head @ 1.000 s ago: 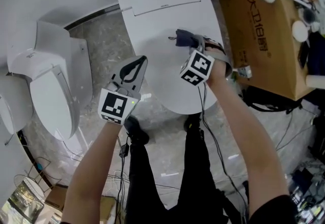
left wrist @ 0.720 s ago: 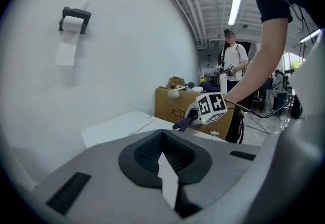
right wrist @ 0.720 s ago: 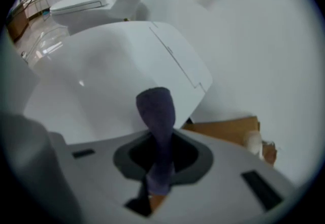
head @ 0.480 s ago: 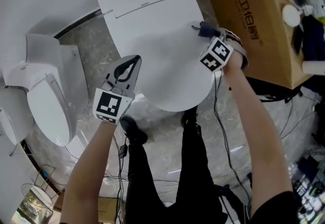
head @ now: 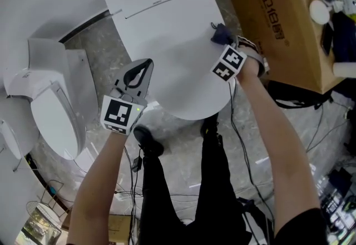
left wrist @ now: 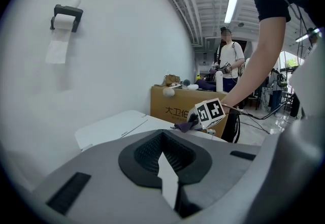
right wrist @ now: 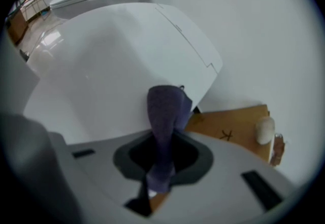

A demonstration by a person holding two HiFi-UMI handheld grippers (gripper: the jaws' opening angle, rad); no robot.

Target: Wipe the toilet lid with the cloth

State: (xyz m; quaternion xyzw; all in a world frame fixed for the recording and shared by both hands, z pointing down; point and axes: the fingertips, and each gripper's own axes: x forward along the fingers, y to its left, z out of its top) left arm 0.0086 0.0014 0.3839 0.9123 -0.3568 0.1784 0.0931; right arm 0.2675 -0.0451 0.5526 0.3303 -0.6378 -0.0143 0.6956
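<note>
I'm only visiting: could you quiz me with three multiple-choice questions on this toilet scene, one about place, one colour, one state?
1. Where is the cloth?
A. on the floor
B. at the right edge of the toilet lid, near the cardboard box
C. on the wall
2. What colour is it?
A. yellow
B. red
C. purple
3. How is the left gripper?
A. shut, empty
B. wide open
C. holding a brush
Answers: B, the head view shows it there; C, purple fabric in the right gripper; A, its jaws meet, nothing between.
</note>
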